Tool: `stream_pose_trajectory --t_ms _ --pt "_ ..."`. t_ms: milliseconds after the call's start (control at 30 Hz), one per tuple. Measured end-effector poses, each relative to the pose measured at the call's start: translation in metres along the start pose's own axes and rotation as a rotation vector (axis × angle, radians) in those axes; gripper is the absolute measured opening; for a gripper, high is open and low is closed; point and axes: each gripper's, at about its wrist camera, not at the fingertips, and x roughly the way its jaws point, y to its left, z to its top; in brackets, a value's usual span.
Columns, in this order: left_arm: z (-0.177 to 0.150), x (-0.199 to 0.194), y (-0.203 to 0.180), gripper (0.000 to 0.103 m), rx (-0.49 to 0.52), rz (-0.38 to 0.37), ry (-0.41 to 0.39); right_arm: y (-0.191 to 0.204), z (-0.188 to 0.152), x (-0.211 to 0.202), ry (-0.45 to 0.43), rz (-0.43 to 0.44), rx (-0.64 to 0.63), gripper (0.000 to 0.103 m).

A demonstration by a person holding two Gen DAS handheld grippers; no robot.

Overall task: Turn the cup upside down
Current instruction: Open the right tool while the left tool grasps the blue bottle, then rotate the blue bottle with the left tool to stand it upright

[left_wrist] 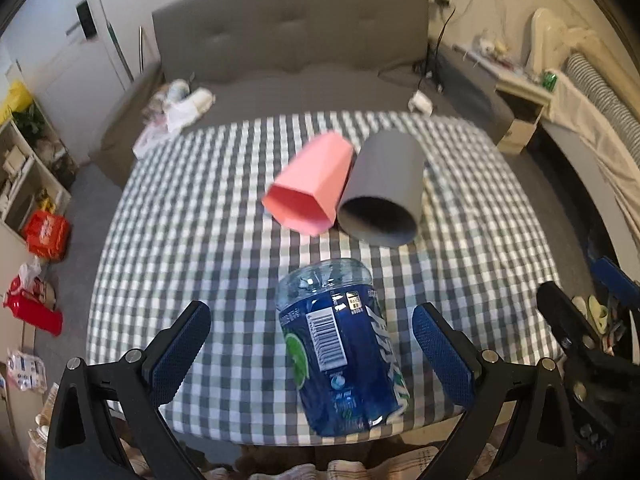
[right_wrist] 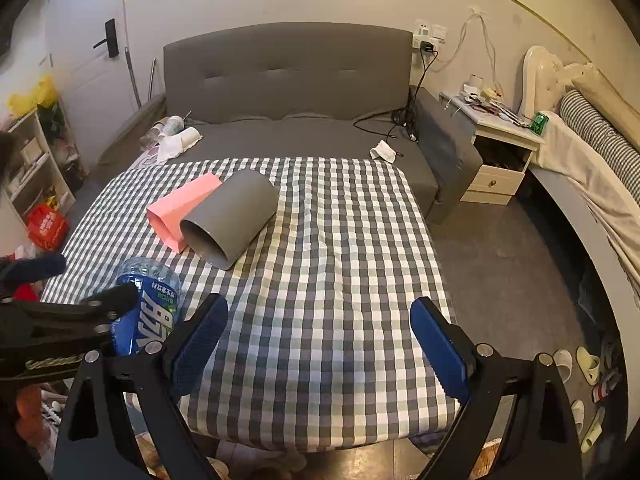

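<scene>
The left gripper (left_wrist: 310, 344) is hanging wide open over the near edge of the checked cloth (left_wrist: 200, 240), its blue textured pads (left_wrist: 178, 354) standing well apart on either side of a blue-labelled plastic bottle (left_wrist: 340, 352) without touching it, so it is holding nothing. The right gripper (right_wrist: 320, 344) is likewise gaping over bare cloth and gripping nothing. The task's things are lying farther back on the cloth: a pink cup (left_wrist: 310, 184) with flat, faceted sides and an angular mouth, and just beside it, seemingly touching, a grey cup (left_wrist: 386, 188) that is a smooth matte cylinder. Both are lying on their sides with open mouths facing the cameras. By my judgement the work is sitting at the approach step, with no cup grasped yet; which cup is meant I cannot tell. The next move is calling for a reach past the bottle, a close across one cup's wall, then a lift and a turn to land it mouth down. The soft, slightly wrinkled cloth is probably offering uneven footing.
</scene>
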Motion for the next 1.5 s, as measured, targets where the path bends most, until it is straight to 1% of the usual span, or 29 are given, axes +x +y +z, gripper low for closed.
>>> stream_pose_trajectory --t_ms 100,200,300,400,467,600,633,767,867,1100,1167,1233,1333,1367,1500 --pt "0.004 0.018 0.004 0.103 -0.023 -0.017 0.083 -0.001 0.002 0.009 0.017 0.013 0.009 0.093" --pt "0.010 0.032 0.010 0.103 -0.061 -0.046 0.144 -0.001 0.004 0.017 0.032 0.020 0.013 0.093" --pt "0.018 0.040 0.017 0.103 -0.088 -0.074 0.173 0.002 0.008 0.026 0.043 0.028 0.010 0.093" --pt "0.026 0.048 0.020 0.101 -0.093 -0.097 0.208 0.006 0.012 0.034 0.050 0.035 0.003 0.093" --pt "0.027 0.054 0.020 0.096 -0.088 -0.101 0.238 0.007 0.014 0.040 0.056 0.037 0.002 0.093" --pt "0.028 0.069 0.023 0.075 -0.104 -0.141 0.294 0.009 0.018 0.046 0.058 0.037 0.001 0.093" --pt "0.029 0.070 0.025 0.075 -0.106 -0.145 0.296 0.010 0.018 0.047 0.058 0.037 0.000 0.093" --pt "0.035 0.062 0.028 0.074 -0.098 -0.151 0.256 0.011 0.018 0.050 0.063 0.032 -0.007 0.093" --pt "0.042 0.049 0.030 0.074 -0.082 -0.137 0.199 0.011 0.017 0.048 0.060 0.031 -0.008 0.093" --pt "0.057 0.012 0.031 0.074 -0.028 -0.047 -0.004 0.011 0.015 0.040 0.044 0.031 -0.011 0.093" --pt "0.055 0.002 0.029 0.075 -0.010 -0.012 -0.078 0.011 0.013 0.038 0.041 0.028 -0.012 0.093" --pt "0.048 0.000 0.027 0.074 0.012 0.000 -0.125 0.009 0.012 0.036 0.040 0.027 -0.011 0.093" --pt "0.036 0.002 0.022 0.075 0.026 0.001 -0.133 0.008 0.012 0.034 0.034 0.023 -0.007 0.093" --pt "0.032 0.000 0.020 0.075 0.034 0.006 -0.159 0.008 0.012 0.033 0.032 0.023 -0.007 0.093" --pt "0.019 -0.002 0.002 0.075 0.124 0.034 -0.208 0.007 0.012 0.031 0.028 0.023 -0.004 0.093"
